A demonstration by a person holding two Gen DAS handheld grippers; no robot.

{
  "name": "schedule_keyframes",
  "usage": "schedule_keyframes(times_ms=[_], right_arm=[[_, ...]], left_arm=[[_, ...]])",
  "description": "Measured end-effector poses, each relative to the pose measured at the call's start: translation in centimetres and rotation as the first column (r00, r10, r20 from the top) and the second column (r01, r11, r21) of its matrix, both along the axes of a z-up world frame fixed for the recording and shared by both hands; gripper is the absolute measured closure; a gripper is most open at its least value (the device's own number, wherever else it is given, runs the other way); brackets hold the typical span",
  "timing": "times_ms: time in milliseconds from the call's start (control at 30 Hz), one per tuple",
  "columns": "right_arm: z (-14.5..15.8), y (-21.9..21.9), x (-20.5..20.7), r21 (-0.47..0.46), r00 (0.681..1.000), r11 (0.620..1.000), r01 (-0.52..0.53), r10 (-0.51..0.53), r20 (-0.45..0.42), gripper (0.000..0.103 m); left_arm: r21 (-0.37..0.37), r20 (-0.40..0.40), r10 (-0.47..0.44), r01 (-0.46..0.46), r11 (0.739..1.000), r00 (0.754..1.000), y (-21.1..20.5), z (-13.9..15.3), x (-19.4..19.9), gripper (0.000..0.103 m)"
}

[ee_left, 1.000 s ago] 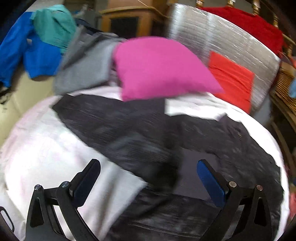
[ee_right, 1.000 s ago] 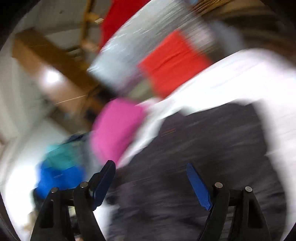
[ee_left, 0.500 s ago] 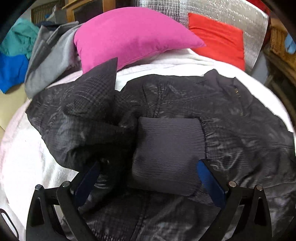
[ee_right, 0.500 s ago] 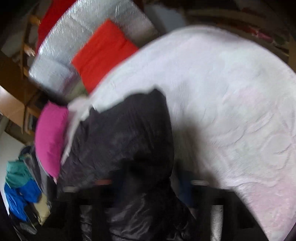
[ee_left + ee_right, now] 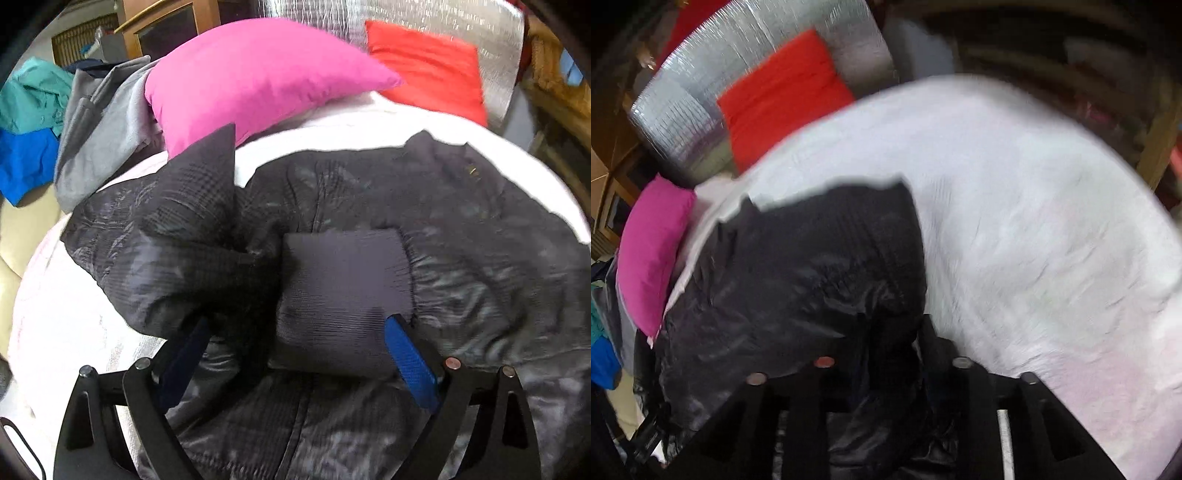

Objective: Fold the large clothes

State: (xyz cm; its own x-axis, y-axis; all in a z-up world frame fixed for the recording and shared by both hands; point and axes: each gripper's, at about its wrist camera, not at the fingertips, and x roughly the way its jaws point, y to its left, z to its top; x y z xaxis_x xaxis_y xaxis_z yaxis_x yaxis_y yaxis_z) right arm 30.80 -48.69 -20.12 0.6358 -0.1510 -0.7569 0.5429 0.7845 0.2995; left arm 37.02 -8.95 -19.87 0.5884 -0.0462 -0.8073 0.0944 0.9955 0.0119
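Note:
A black jacket (image 5: 461, 229) lies spread on the white bedspread (image 5: 66, 317). One sleeve is folded across its body, and the sleeve's ribbed cuff (image 5: 343, 295) rests on top. My left gripper (image 5: 291, 354) hangs just above with its jaws wide and closing. The cuff lies between them, and the right blue pad (image 5: 406, 362) is at the cuff's edge. In the right wrist view, my right gripper (image 5: 895, 332) has its fingers close together on a bunch of the jacket (image 5: 812, 266) at its edge. Its jaws are opening, and the fabric hides the fingertips.
A pink pillow (image 5: 258, 74) and a red cushion (image 5: 424, 62) lean at the head of the bed against a silver padded panel (image 5: 491, 33). A grey garment (image 5: 99, 140) and teal and blue clothes (image 5: 29, 110) are piled at the left. Bare bedspread (image 5: 1034, 240) stretches to the right.
The jacket went from a moving blur to lying flat with a sleeve folded over it. My left gripper came closer to the cuff. The right gripper dropped to the jacket's edge and its fingers drew together on fabric.

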Motion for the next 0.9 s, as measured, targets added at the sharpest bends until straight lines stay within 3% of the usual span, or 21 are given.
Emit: schedule_keyframes(times_ms=[67, 167, 267, 300, 400, 433, 467, 533, 633, 667, 733, 900], right_arm=[[2.1, 0.9, -1.4, -0.082, 0.994, 0.994, 0.068, -0.06, 0.092, 0.014], [4.3, 3.8, -2.1, -0.124, 0.981, 0.991, 0.047, -0.023, 0.194, 0.014], [3.9, 6.4, -0.8, -0.031, 0.968, 0.995, -0.092, 0.097, 0.23, 0.017], [3.7, 7.4, -0.1, 0.005, 0.963, 0.99, -0.137, 0.133, 0.234, 0.025], [2.1, 10.1, 0.8, 0.101, 0.95, 0.96, -0.26, 0.236, 0.207, 0.048], [1.5, 11.1, 1.5, 0.119, 0.944, 0.949, -0.291, 0.264, 0.196, 0.05], [1.2, 12.0, 2.0, 0.125, 0.94, 0.943, -0.31, 0.284, 0.186, 0.05], [0.5, 14.0, 3.1, 0.113, 0.93, 0.93, -0.349, 0.33, 0.159, 0.05], [-0.1, 16.0, 3.0, 0.072, 0.917, 0.919, -0.388, 0.377, 0.128, 0.05], [-0.1, 16.1, 3.0, 0.063, 0.915, 0.916, -0.395, 0.386, 0.12, 0.05], [-0.4, 15.9, 2.9, 0.063, 0.914, 0.915, -0.4, 0.392, 0.11, 0.05], [-0.9, 15.0, 3.3, 0.121, 0.927, 0.921, -0.369, 0.357, 0.114, 0.05]], left_arm=[[-0.049, 0.041, 0.016, -0.014, 0.999, 0.999, 1.6, 1.4, -0.7, 0.008], [-0.13, 0.121, 0.071, -0.055, 0.99, 0.99, 5.4, 3.6, -1.6, 0.008], [-0.196, 0.154, 0.192, -0.161, 0.967, 0.969, 10.8, 5.0, -1.2, 0.008], [-0.217, 0.142, 0.233, -0.2, 0.956, 0.962, 12.5, 4.9, -0.8, 0.008], [-0.336, 0.031, 0.377, -0.346, 0.876, 0.926, 19.4, 3.4, 0.6, 0.008], [-0.383, -0.026, 0.443, -0.418, 0.823, 0.896, 22.5, 2.1, 1.1, 0.008], [-0.401, -0.05, 0.472, -0.45, 0.798, 0.88, 23.7, 1.4, 1.2, 0.008], [-0.453, -0.119, 0.533, -0.524, 0.722, 0.838, 27.2, -0.6, 1.8, 0.008], [-0.501, -0.192, 0.54, -0.555, 0.664, 0.819, 30.7, -3.0, 2.8, 0.017], [-0.521, -0.203, 0.531, -0.55, 0.653, 0.823, 31.4, -3.6, 3.3, 0.029], [-0.545, -0.235, 0.5, -0.539, 0.643, 0.834, 31.9, -4.6, 4.6, 0.041], [-0.55, -0.219, 0.496, -0.526, 0.648, 0.84, 31.9, -4.7, 6.1, 0.041]])
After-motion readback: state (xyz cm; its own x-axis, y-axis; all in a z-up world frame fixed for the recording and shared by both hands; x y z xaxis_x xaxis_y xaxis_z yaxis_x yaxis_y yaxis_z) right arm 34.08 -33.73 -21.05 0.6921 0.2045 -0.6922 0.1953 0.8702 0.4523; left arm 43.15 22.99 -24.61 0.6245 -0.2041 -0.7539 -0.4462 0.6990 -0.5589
